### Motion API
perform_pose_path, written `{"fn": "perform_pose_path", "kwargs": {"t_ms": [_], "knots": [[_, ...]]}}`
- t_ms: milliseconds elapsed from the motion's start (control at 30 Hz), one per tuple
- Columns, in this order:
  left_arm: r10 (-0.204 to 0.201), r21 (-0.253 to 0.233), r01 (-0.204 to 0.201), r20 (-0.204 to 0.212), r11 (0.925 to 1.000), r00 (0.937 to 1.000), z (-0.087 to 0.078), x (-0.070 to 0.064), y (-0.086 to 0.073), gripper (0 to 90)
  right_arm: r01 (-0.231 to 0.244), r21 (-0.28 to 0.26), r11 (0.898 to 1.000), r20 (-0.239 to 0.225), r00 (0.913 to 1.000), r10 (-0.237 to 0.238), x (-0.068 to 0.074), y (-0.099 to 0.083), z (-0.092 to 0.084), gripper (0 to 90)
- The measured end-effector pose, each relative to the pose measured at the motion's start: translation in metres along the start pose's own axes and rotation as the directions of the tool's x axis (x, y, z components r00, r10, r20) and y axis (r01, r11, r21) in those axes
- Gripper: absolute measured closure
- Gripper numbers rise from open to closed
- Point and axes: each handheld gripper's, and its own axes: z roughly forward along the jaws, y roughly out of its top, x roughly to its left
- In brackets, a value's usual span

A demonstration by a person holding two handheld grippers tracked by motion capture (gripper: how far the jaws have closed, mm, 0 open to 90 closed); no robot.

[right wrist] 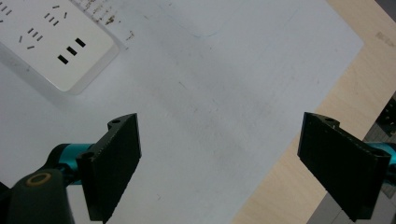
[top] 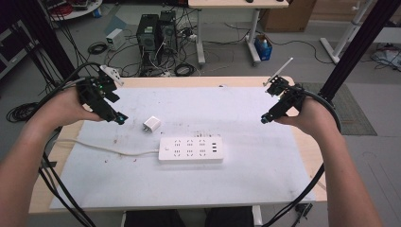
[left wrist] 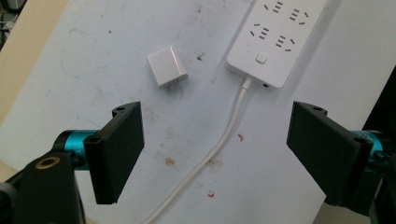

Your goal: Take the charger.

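High view: the left gripper (top: pixel 120 118) hovers near the charger cube (top: pixel 152 124), which lies on the white mat (top: pixel 265 179) just beyond the power strip (top: pixel 190 150). The right gripper (top: pixel 265 119) hangs well to the right.

Left gripper view: jaws wide apart, empty. Probable step: grasp the cube; straddle its flat sides, prongs clear.

Right gripper view: jaws apart, empty, over bare mat; steady the strip if needed.

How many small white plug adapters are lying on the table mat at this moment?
1. The white adapter lies on the mat just beyond the left end of the power strip, apart from it, nearer the left gripper.
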Motion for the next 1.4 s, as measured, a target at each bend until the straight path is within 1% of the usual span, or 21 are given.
{"fn": "perform_pose_path", "kwargs": {"t_ms": [100, 200, 233, 267, 433, 500, 567, 600, 733, 800, 833, 933, 1000, 1033, 1067, 1100, 1200, 1267, 1300, 1333, 1400], "knots": [[-0.018, -0.009, 0.018, 0.011, 0.9998, 0.9998, 0.006, 0.004, 0.001, 19.2, -0.004, -0.009, 1.000, -0.002, 1.0000, 0.004, 0.000, 0.000, 0.000, 12.8], [-0.037, -0.016, 0.037, 0.019, 0.9992, 0.9991, 0.017, 0.009, 0.003, 19.1, -0.004, -0.008, 1.000, -0.004, 1.0000, 0.004, 0.001, 0.000, 0.002, 12.7], [-0.037, -0.016, 0.037, 0.019, 0.9992, 0.9991, 0.017, 0.009, 0.003, 19.2, -0.004, -0.008, 1.000, -0.004, 1.0000, 0.004, 0.001, 0.000, 0.002, 12.7], [-0.045, -0.016, 0.046, 0.027, 0.9988, 0.9986, 0.024, 0.013, 0.003, 19.2, -0.004, -0.009, 1.000, -0.008, 1.0000, 0.004, 0.001, 0.000, 0.003, 12.8], [-0.078, -0.013, 0.078, 0.034, 0.9969, 0.9964, 0.044, 0.020, 0.003, 19.2, 0.004, -0.015, 1.000, -0.011, 0.9999, -0.004, 0.001, -0.001, 0.007, 12.8], [-0.084, -0.012, 0.084, 0.031, 0.9964, 0.9960, 0.050, 0.023, 0.004, 19.1, -0.004, -0.012, 1.000, -0.009, 1.0000, 0.004, 0.000, -0.002, 0.007, 12.8], [-0.098, -0.024, 0.098, 0.025, 0.9949, 0.9949, 0.057, 0.026, 0.004, 19.2, -0.006, -0.015, 1.000, -0.014, 0.9999, 0.006, -0.001, -0.003, 0.008, 12.8], [-0.109, -0.028, 0.109, 0.024, 0.9936, 0.9938, 0.061, 0.028, 0.005, 19.2, -0.006, -0.017, 1.000, -0.013, 0.9999, 0.006, -0.002, -0.003, 0.008, 12.8], [-0.150, -0.011, 0.150, 0.022, 0.9887, 0.9885, 0.080, 0.033, 0.006, 19.2, -0.016, -0.015, 1.000, -0.016, 0.9998, 0.015, -0.002, -0.004, 0.010, 12.8], [-0.165, 0.010, 0.165, 0.014, 0.9862, 0.9862, 0.090, 0.035, 0.007, 19.2, -0.006, -0.016, 1.000, -0.019, 0.9998, 0.006, -0.003, -0.004, 0.011, 12.8], [-0.165, 0.026, 0.165, 0.002, 0.9859, 0.9862, 0.094, 0.036, 0.008, 19.2, -0.009, -0.012, 1.000, -0.017, 0.9998, 0.009, -0.002, -0.005, 0.011, 12.8], [-0.202, 0.035, 0.202, 0.002, 0.9788, 0.9794, 0.107, 0.040, 0.008, 19.2, -0.008, -0.012, 1.000, -0.018, 0.9998, 0.007, -0.003, -0.005, 0.014, 12.7], [-0.210, 0.039, 0.210, 0.001, 0.9769, 0.9777, 0.115, 0.043, 0.008, 19.2, -0.007, -0.003, 1.000, -0.019, 0.9998, 0.007, -0.004, -0.006, 0.015, 12.8], [-0.216, 0.047, 0.216, 0.005, 0.9753, 0.9763, 0.118, 0.044, 0.008, 19.2, -0.005, -0.006, 1.000, -0.019, 0.9998, 0.005, -0.004, -0.006, 0.015, 12.8], [-0.222, 0.047, 0.222, 0.000, 0.9740, 0.9751, 0.123, 0.045, 0.008, 19.2, -0.007, -0.008, 1.000, -0.021, 0.9998, 0.007, -0.004, -0.007, 0.015, 12.8], [-0.226, 0.057, 0.225, -0.002, 0.9726, 0.9742, 0.126, 0.046, 0.008, 19.2, -0.007, -0.010, 1.000, -0.021, 0.9998, 0.007, -0.004, -0.007, 0.015, 12.8], [-0.251, 0.063, 0.250, 0.001, 0.9661, 0.9681, 0.137, 0.050, 0.008, 19.2, -0.007, -0.020, 1.000, -0.027, 0.9996, 0.006, -0.006, -0.008, 0.014, 12.8], [-0.249, 0.071, 0.248, -0.001, 0.9661, 0.9686, 0.144, 0.051, 0.008, 19.2, -0.009, -0.021, 1.000, -0.020, 0.9998, 0.008, -0.006, -0.009, 0.013, 12.8], [-0.255, 0.066, 0.254, -0.003, 0.9648, 0.9670, 0.148, 0.051, 0.008, 19.2, -0.012, -0.018, 1.000, -0.022, 0.9997, 0.012, -0.006, -0.009, 0.013, 12.8], [-0.255, 0.073, 0.255, -0.006, 0.9643, 0.9669, 0.151, 0.051, 0.009, 19.2, -0.014, -0.020, 1.000, -0.024, 0.9996, 0.014, -0.007, -0.010, 0.014, 12.8], [-0.262, 0.072, 0.262, 0.000, 0.9624, 0.9649, 0.157, 0.051, 0.010, 19.2, -0.010, -0.020, 1.000, -0.020, 0.9998, 0.010, -0.007, -0.010, 0.014, 12.8]]}}
